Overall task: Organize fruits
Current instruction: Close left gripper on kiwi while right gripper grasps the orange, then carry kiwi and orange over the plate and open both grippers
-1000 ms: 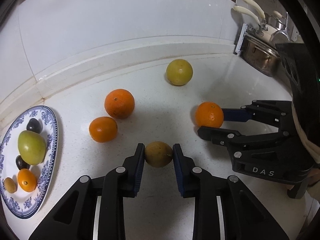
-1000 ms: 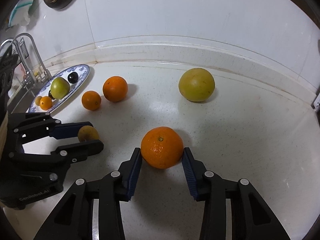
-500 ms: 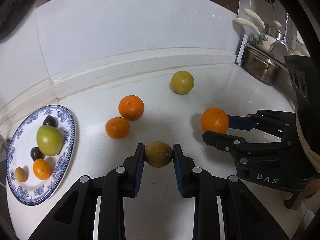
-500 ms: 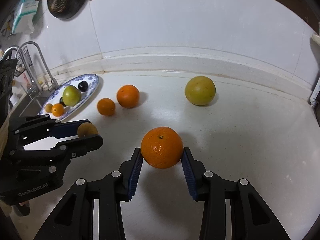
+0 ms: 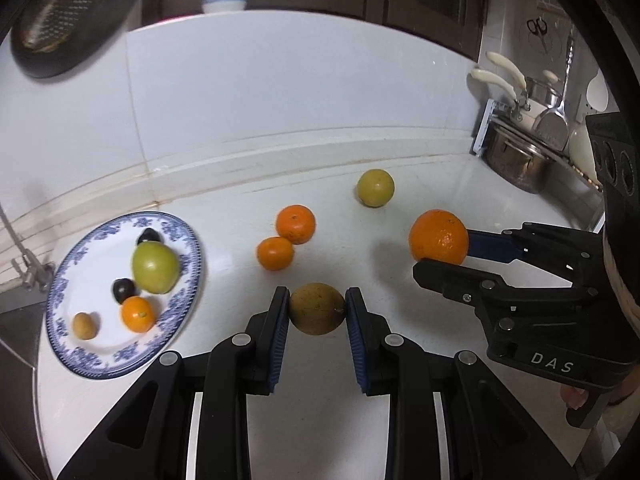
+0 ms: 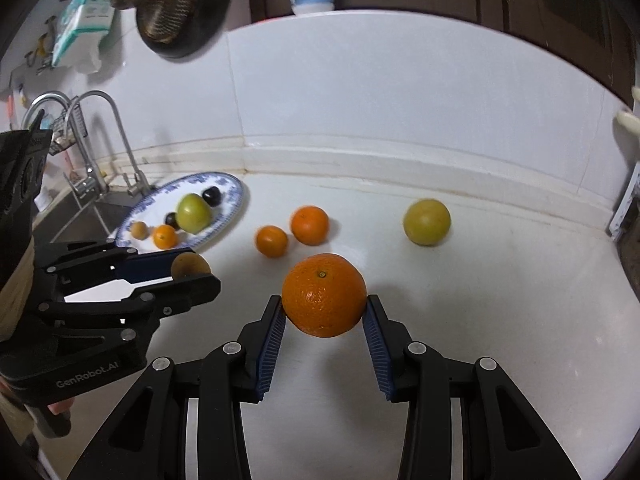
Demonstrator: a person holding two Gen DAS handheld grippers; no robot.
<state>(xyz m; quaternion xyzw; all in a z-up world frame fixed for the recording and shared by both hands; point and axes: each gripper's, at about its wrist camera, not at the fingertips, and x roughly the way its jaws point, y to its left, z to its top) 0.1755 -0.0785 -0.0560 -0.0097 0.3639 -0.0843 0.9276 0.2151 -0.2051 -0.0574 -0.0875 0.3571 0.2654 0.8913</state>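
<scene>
My left gripper (image 5: 317, 310) is shut on a small brown fruit (image 5: 317, 307), lifted above the white counter (image 5: 240, 280); the same fruit (image 6: 190, 265) shows in the right wrist view. Held off the counter, a large orange (image 6: 324, 295) sits between the pads of my right gripper (image 6: 325, 320), which is shut on it; that orange (image 5: 438, 236) appears at the right of the left wrist view. Two smaller oranges (image 5: 295, 224) (image 5: 275, 253) and a yellow-green citrus (image 5: 375, 187) lie on the counter. A blue-patterned plate (image 5: 80, 356) at the left holds several fruits, among them a green one (image 5: 155, 267).
A sink (image 6: 86, 220) with a faucet (image 6: 116, 132) lies left of the plate. A steel pot (image 5: 516, 160) and utensils stand at the far right by the wall. The tiled wall (image 5: 280, 92) backs the counter. A dark pan (image 6: 176, 12) hangs above.
Both grippers have risen and pulled back with their fruits lifted off the counter. The plate and loose fruits now look smaller and farther, and more of the wall shows.
</scene>
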